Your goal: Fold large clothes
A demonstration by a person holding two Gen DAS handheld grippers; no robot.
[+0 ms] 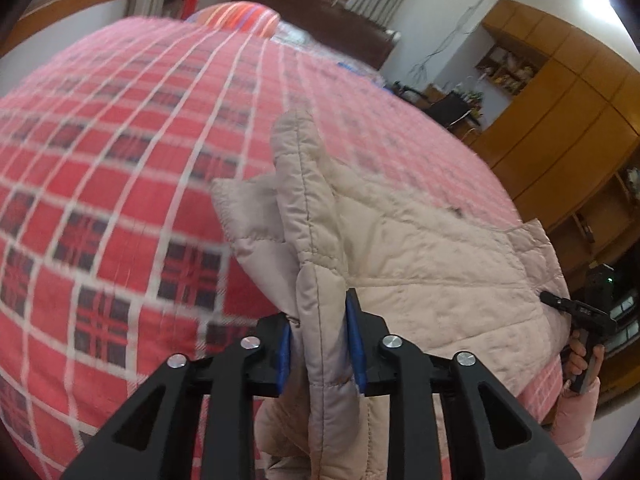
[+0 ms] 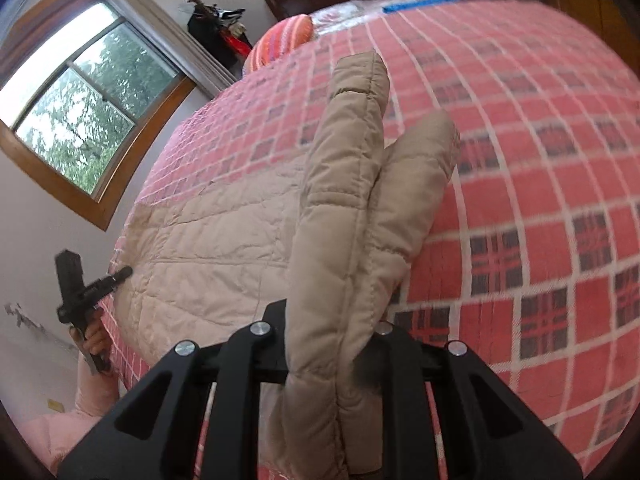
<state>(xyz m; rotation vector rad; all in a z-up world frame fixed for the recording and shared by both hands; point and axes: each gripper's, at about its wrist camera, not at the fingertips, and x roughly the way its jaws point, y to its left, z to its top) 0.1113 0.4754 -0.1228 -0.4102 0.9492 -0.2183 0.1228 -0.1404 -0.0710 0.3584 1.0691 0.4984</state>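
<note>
A pale beige quilted padded jacket (image 1: pixel 420 248) lay spread over the near part of a bed covered with a red, white and dark plaid blanket (image 1: pixel 120 152). The left black hand-held gripper with blue pads (image 1: pixel 322 344) was clamped on a thick folded edge of the jacket, the fabric standing up between its two jaws and rising away from the camera into a tall ridge. To the right in that view, the other gripper's black body (image 1: pixel 584 312) sat at the jacket's far edge, gripped by a hand (image 1: pixel 578 354) emerging from a light pink padded sleeve (image 1: pixel 576 412).

In the right wrist view, the right black gripper (image 2: pixel 332 344) was closed on another bunched fold of the same jacket (image 2: pixel 208 240); the padded cloth bulged over the jaws and hid their pads, two puffy lobes sticking up ahead of the camera. The rest of the garment stretched flat to the left across the plaid blanket (image 2: pixel 520 184). At the left edge of the bed, the left gripper appeared from outside, its tip touching the jacket's border.

A striped orange and pink pillow (image 2: pixel 284 38) rested at the head of the bed, before a dark wooden headboard (image 1: pixel 320 20). A wood-framed window (image 2: pixel 80 120) showed green trees outside, and wooden cabinets (image 1: pixel 560 92) lined the opposite wall.
</note>
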